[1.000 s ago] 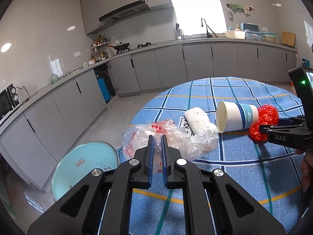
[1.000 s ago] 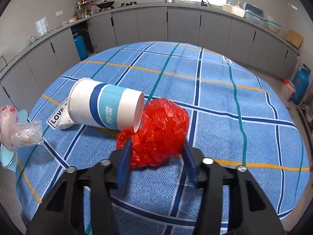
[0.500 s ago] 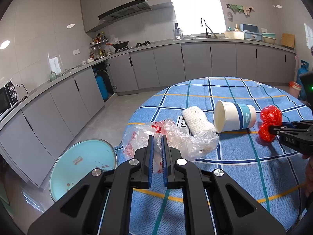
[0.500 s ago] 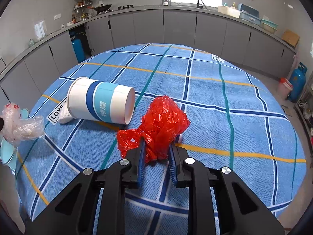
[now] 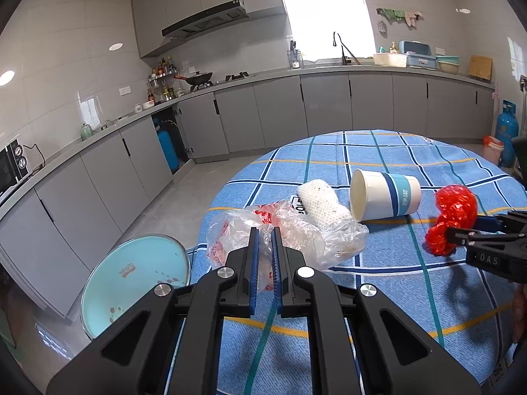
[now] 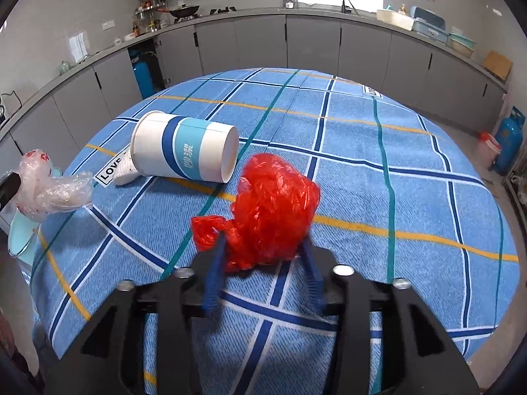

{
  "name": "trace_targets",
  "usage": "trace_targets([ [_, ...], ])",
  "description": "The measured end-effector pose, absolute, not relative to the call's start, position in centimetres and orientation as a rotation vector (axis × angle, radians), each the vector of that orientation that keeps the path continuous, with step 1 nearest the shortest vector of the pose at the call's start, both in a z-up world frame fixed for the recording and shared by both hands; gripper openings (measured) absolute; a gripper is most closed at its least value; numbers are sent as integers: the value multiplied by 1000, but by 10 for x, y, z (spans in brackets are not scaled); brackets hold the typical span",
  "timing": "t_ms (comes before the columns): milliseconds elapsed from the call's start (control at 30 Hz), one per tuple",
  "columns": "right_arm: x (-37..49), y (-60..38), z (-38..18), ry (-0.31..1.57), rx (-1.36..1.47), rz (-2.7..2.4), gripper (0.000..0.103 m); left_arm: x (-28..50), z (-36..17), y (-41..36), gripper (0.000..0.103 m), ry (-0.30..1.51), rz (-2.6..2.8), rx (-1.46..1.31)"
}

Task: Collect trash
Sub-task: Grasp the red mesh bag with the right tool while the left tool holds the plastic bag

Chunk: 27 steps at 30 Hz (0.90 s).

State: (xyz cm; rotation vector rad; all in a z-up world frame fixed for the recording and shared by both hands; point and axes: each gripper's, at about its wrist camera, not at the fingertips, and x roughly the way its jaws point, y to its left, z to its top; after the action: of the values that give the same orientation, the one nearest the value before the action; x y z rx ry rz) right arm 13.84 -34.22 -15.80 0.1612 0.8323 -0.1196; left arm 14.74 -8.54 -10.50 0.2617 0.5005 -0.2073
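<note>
My left gripper (image 5: 263, 230) is shut on a clear plastic bag (image 5: 296, 233) with red print, held at the table's left edge; the bag also shows in the right wrist view (image 6: 49, 187). My right gripper (image 6: 263, 243) has its jaws spread apart around a crumpled red plastic bag (image 6: 270, 214), which looks lifted above the cloth; it also shows in the left wrist view (image 5: 456, 217). A white and blue paper cup (image 6: 184, 148) lies on its side to the left of the red bag. A white foam net sleeve (image 5: 322, 200) lies beside the cup's mouth.
The round table has a blue checked cloth (image 6: 362, 131). A light blue bin with a round lid (image 5: 135, 279) stands on the floor at the table's left edge. Grey kitchen cabinets (image 5: 329, 105) run along the walls. A blue gas cylinder (image 6: 509, 141) stands at the far right.
My right gripper closed on the red bag and raised it off the cloth; now its jaws stand wider again around the bag. My left gripper has stayed shut on the clear bag.
</note>
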Motion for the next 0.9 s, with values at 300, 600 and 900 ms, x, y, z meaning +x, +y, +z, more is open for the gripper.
trace_targets([
  [300, 127, -334, -152, 808, 142, -111, 20, 145, -104, -83, 8, 499, -207, 254],
  [600, 114, -320, -134, 754, 100, -102, 19, 138, -95, -76, 8, 474, -197, 241],
  [900, 114, -298, -118, 724, 77, -43, 19, 131, -84, -60, 8, 448, -143, 246],
])
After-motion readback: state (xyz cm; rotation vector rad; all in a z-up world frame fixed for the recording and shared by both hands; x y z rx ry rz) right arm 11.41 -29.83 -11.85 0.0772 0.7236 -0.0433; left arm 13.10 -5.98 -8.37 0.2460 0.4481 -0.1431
